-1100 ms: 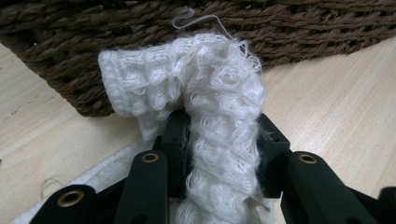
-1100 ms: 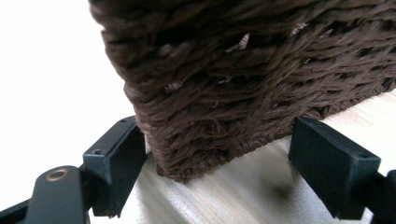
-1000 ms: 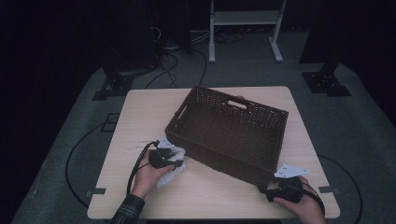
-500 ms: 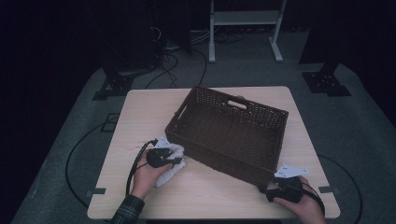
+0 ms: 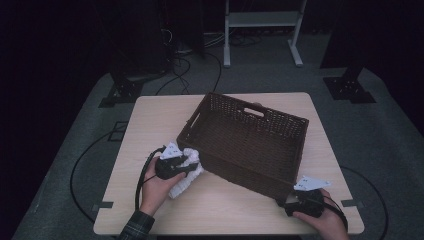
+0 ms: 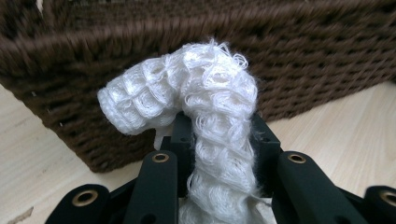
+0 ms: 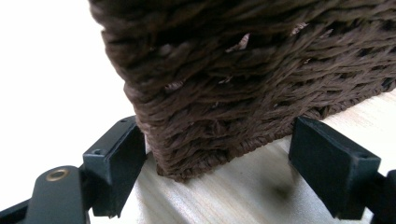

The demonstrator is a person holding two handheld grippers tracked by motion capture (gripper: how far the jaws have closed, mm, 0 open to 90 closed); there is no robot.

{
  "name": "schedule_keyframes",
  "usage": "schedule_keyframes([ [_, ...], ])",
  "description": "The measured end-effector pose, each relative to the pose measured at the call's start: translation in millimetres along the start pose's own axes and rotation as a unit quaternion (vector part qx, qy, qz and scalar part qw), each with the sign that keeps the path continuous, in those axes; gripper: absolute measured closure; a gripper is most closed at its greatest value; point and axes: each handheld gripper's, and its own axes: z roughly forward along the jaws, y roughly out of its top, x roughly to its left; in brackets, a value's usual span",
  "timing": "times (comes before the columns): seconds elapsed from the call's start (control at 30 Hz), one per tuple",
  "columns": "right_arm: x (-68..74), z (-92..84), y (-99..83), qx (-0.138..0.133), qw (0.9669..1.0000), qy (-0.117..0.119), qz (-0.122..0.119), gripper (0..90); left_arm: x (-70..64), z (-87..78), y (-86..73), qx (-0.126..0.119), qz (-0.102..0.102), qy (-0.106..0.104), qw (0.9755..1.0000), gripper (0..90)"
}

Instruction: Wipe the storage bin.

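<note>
Cloth, pinched tight in the left tool, shows close up; the right tool gapes around the basket corner.

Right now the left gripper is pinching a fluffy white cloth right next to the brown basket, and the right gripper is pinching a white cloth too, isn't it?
Not quite. The left gripper does pinch the white cloth beside the brown basket. But the right gripper holds no cloth: in the right gripper view its jaws stand open around a bottom corner of the basket.
</note>
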Motion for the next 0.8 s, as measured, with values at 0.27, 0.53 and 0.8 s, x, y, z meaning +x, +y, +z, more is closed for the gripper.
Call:
schedule_keyframes([
  [0.27,0.0,0.0,0.0,0.000,1.0000,0.000,0.000,18.3,-2.5,-4.0,3.8,-0.020,0.009,-0.001,0.9998,69.1],
  [0.53,0.0,0.0,0.0,0.000,1.0000,0.000,0.000,18.3,0.3,9.2,0.1,0.001,0.006,-0.015,0.9999,69.3],
  [0.8,0.0,0.0,0.0,0.000,1.0000,0.000,0.000,18.3,2.3,20.6,-7.5,0.023,0.002,-0.018,0.9996,69.1],
])
